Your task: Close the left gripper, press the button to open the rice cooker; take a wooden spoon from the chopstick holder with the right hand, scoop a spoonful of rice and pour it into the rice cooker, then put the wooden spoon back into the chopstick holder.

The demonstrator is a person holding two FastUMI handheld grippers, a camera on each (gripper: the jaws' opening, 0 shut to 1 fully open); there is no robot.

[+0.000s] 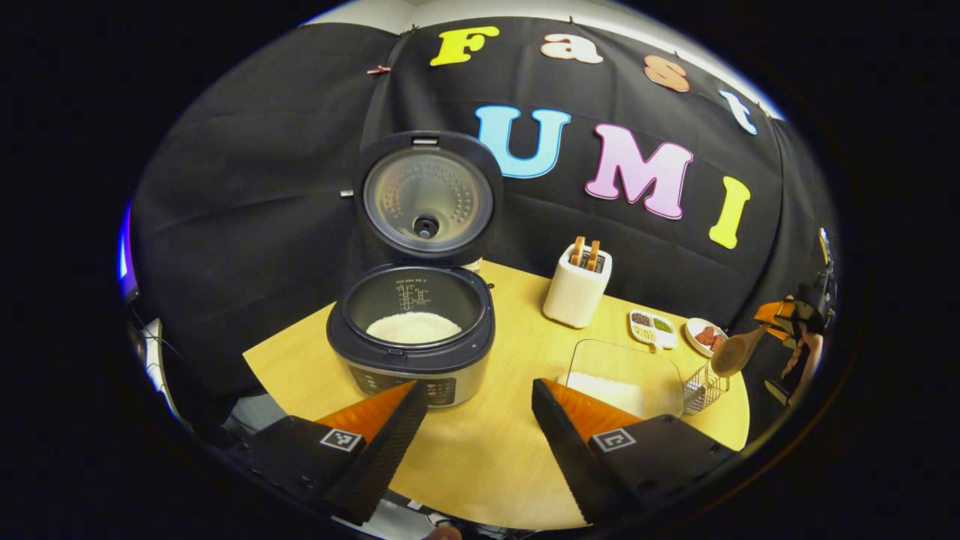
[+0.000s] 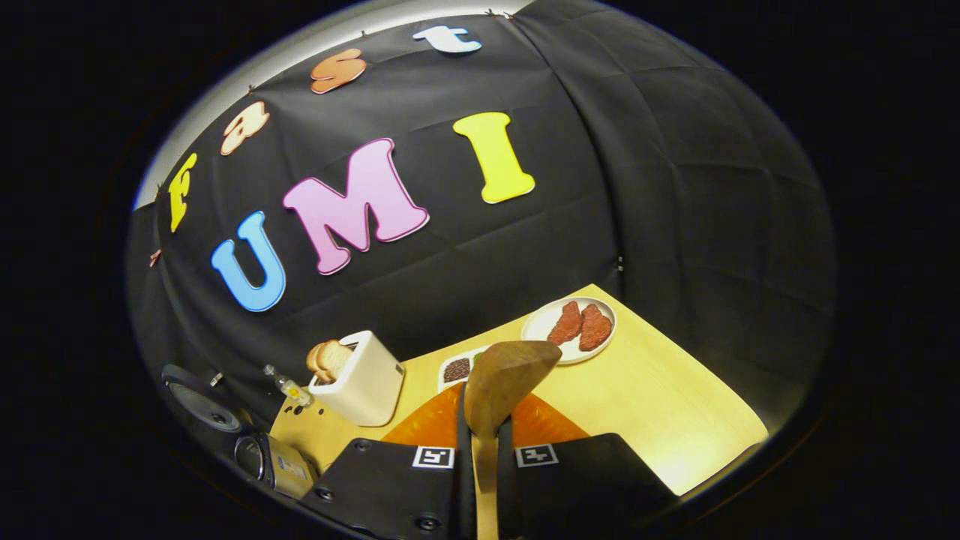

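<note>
In the right gripper view, the wooden spoon (image 2: 501, 390) is being gripped by its handle between the nearly closed fingers of the right tongs (image 2: 484, 442), with the bowl of the spoon being held up ahead of them over the bench (image 2: 660, 405). Beyond the spoon, a round plate (image 2: 541, 324) with red-brown pieces, a divided dish (image 2: 454, 369) and a white toaster (image 2: 361, 384) with toast in it are being shown on the bench. In the left gripper view, the left tongs (image 1: 472, 416) are being held wide apart with nothing between them, low over the bench, just in front of the rice cooker (image 1: 414, 337). The cooker's lid is being kept raised upright, and white rice is being shown in its inner pot. To the right, a clear container (image 1: 624, 375) of rice is being seen beside a wire chopstick holder (image 1: 703, 388), above which the spoon and right tongs are being held by a hand (image 1: 804, 358).
</note>
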